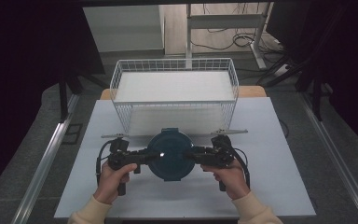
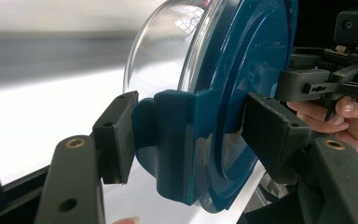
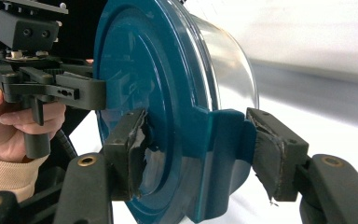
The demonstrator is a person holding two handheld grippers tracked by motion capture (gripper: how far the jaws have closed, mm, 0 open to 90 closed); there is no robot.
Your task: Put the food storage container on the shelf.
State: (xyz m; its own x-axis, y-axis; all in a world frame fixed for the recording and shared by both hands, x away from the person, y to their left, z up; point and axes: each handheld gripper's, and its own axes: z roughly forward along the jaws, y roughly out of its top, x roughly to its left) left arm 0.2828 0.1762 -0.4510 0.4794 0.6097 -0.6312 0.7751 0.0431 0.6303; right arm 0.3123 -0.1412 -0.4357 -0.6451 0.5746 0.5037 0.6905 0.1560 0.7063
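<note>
The lidded container, a clear round tub under a blue lid, sits just in front of the white wire basket, gripped from both sides. The left gripper is clenched over one blue locking tab; the right gripper is clamped over the opposite tab. So the grasp looks done. Judging by the basket's bare floor, lifting the container over the basket's near wall and setting it inside is still ahead.

A round clear container with a dark teal clip-on lid sits upright, closed, before the wire basket
</note>
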